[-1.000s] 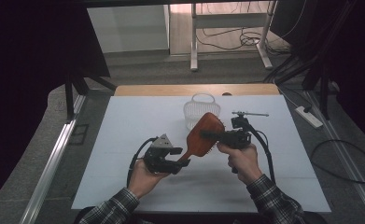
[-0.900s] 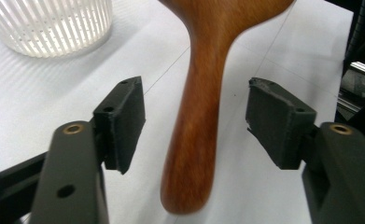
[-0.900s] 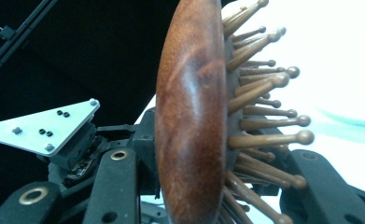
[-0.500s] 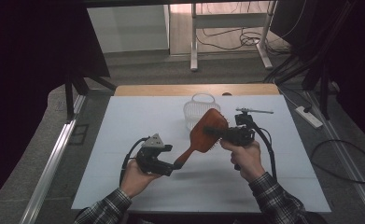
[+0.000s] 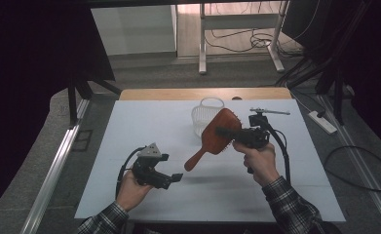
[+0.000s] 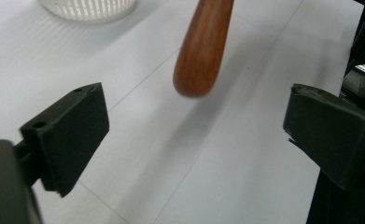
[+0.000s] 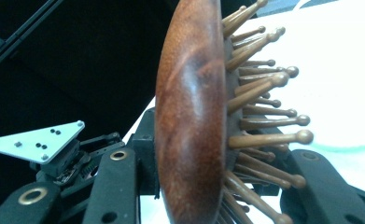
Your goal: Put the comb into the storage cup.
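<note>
My right gripper is shut on the head of a wooden hairbrush and holds it above the white table. The brush's handle slants down to the left. In the right gripper view the brush head stands edge-on between the jaws of the right gripper, bristles to the right. My left gripper sits low on the left, and its jaws have just been opening, with nothing between them. In the left gripper view the handle's tip hangs beyond the left gripper, clear of both pads.
A white ribbed cup stands on the table just behind the brush; its base is at the top of the left gripper view. A power strip and cables lie on the floor to the right. A wooden strip runs along the table's far edge.
The left gripper let go of the brush handle, opened its jaws and drew back to the left. The right gripper kept its hold on the brush head, nearly still.
</note>
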Demonstrator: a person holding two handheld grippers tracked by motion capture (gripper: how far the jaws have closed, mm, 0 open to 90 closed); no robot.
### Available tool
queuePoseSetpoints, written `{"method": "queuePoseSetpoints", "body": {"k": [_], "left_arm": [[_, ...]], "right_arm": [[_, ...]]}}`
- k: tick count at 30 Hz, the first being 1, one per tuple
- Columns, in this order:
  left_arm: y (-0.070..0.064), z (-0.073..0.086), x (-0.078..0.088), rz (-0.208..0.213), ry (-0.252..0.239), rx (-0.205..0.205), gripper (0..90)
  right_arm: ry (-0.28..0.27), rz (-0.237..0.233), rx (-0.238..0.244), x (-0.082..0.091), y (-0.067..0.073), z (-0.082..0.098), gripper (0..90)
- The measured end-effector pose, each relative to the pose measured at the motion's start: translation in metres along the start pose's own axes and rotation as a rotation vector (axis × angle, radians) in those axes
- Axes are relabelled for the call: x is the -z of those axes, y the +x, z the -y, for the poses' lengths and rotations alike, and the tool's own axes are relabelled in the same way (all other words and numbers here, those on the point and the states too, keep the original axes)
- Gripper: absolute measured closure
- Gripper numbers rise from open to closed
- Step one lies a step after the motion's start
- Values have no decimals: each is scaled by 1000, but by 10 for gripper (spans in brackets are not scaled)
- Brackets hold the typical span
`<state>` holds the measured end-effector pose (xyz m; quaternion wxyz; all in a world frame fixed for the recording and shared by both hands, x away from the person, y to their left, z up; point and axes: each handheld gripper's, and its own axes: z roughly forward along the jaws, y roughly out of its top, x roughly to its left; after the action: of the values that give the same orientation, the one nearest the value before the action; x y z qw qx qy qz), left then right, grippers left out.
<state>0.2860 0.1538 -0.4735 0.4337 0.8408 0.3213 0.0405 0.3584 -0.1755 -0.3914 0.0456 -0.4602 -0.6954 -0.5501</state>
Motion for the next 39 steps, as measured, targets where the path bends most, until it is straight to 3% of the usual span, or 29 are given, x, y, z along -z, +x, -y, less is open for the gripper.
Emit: {"method": "queuePoseSetpoints", "body": {"k": [8,15,22,27,39], "left_arm": [[3,12,11,-2,-12,27,40],[2,25,22,-39,-5,16,31],[2,35,36,-79,-42,52,16],[3,41,42,-64,-57,64,17],[-2,54,56,-87,-61,71,0]], "right_arm": [[-11,17,6,-1,0,-6,547],[-18,32,3,-2,-2,-12,547],[-35,47,8,-3,-5,-19,547],[-47,61,10,-3,-6,-24,547],[-82,78,-1,1,-9,-38,547]]}}
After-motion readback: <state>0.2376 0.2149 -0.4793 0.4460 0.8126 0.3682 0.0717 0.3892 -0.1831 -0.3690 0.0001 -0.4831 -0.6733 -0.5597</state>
